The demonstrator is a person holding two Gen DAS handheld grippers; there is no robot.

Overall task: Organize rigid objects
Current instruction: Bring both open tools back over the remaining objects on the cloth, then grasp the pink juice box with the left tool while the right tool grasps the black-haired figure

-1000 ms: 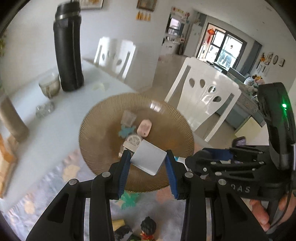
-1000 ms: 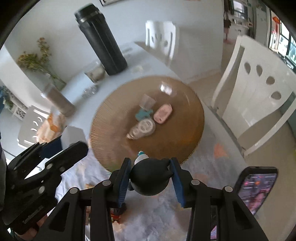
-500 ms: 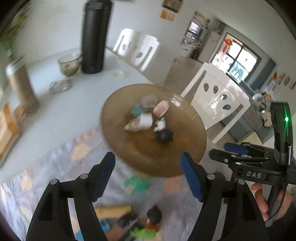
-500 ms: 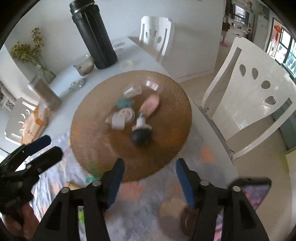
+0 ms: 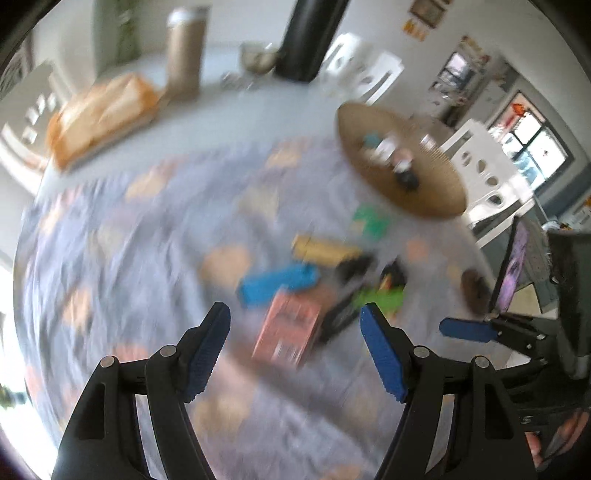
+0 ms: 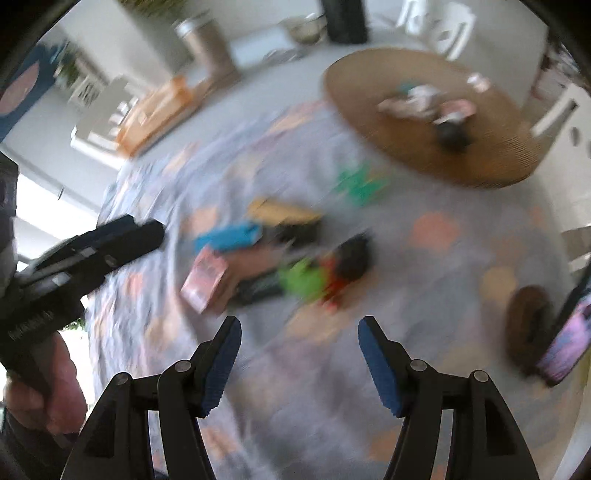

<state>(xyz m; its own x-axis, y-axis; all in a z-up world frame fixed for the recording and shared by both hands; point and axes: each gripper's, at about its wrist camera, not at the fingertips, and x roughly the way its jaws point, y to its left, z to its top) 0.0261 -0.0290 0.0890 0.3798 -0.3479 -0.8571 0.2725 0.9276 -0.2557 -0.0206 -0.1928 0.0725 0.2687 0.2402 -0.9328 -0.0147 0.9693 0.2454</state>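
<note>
Both views are motion-blurred. My left gripper [image 5: 295, 347] is open and empty above a pile of loose objects on the cloth: a pink box [image 5: 288, 332], a blue piece [image 5: 277, 282], a yellow piece [image 5: 325, 249] and a green toy [image 5: 376, 297]. My right gripper [image 6: 299, 356] is open and empty, just short of the same pile: the pink box [image 6: 205, 282], the blue piece [image 6: 229, 236], the green toy [image 6: 303, 278]. The round brown tray [image 6: 491, 147] at the far right holds several small items, among them a black round object [image 6: 450, 133]. The tray also shows in the left wrist view [image 5: 436, 199].
A patterned cloth [image 5: 147, 295] covers the table. At the far edge stand a black flask [image 5: 310, 40], a tan canister [image 5: 184, 51], a bowl [image 6: 306, 29] and an orange bag [image 5: 99, 114]. A phone on a stand [image 6: 565, 332] is at the right. White chairs stand behind.
Both grippers let go of their objects onto the tray, opened, and pulled back and left over the pile on the cloth. The tray now lies far right.
</note>
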